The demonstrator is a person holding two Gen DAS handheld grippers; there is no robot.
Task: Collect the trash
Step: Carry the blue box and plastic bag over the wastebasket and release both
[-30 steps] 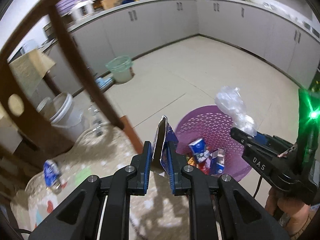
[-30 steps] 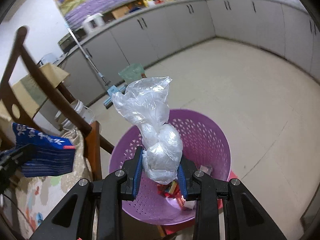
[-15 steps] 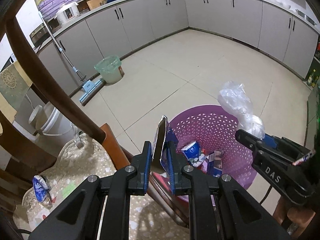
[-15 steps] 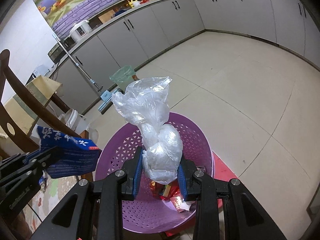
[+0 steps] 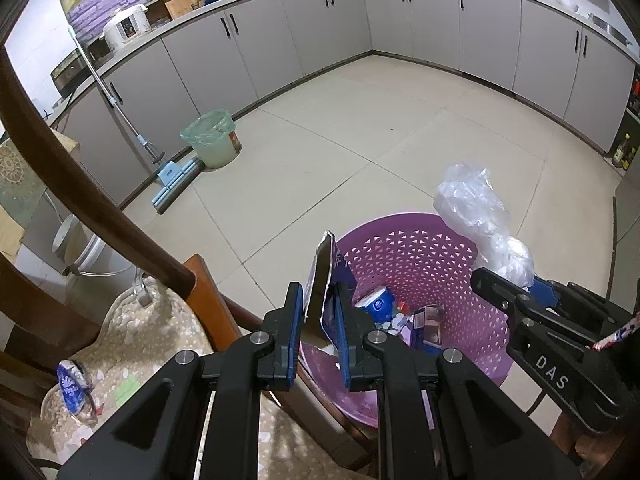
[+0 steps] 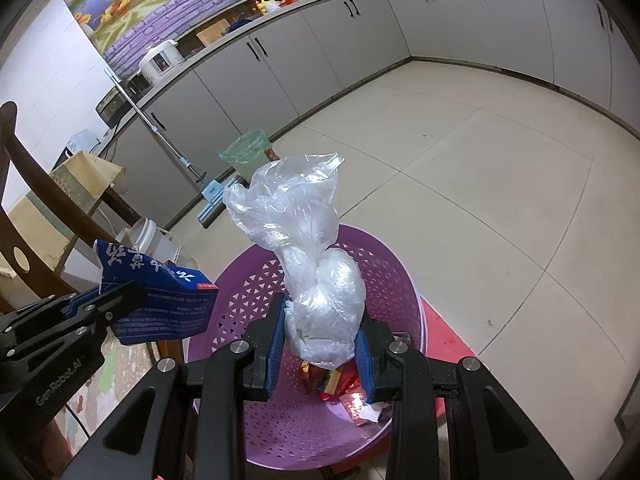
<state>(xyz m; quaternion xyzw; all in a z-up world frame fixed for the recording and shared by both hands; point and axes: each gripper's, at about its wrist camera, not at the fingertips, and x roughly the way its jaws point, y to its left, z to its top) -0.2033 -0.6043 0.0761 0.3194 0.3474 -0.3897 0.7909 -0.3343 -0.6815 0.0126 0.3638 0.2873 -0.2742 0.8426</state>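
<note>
My left gripper (image 5: 319,312) is shut on a flattened blue carton (image 5: 322,284), held at the near rim of the purple basket (image 5: 420,240). The carton also shows in the right wrist view (image 6: 160,296), at the basket's left edge. My right gripper (image 6: 320,332) is shut on a knotted clear plastic bag (image 6: 308,248), held over the basket (image 6: 392,280). The bag also shows in the left wrist view (image 5: 480,220), above the basket's right rim. Several wrappers and cartons (image 5: 400,312) lie in the basket.
A wooden chair back (image 5: 80,184) curves close on the left, with a patterned cushion (image 5: 152,344) and a small blue wrapper (image 5: 74,384) on it. A green-lined bin (image 5: 212,140) and a mop (image 5: 168,176) stand by the grey cabinets. The basket sits on tiled floor.
Both grippers have moved forward and rightward past the chair toward the basket. The carton now stands at the basket's rim and the bag hangs over it. Both grips are unchanged.
</note>
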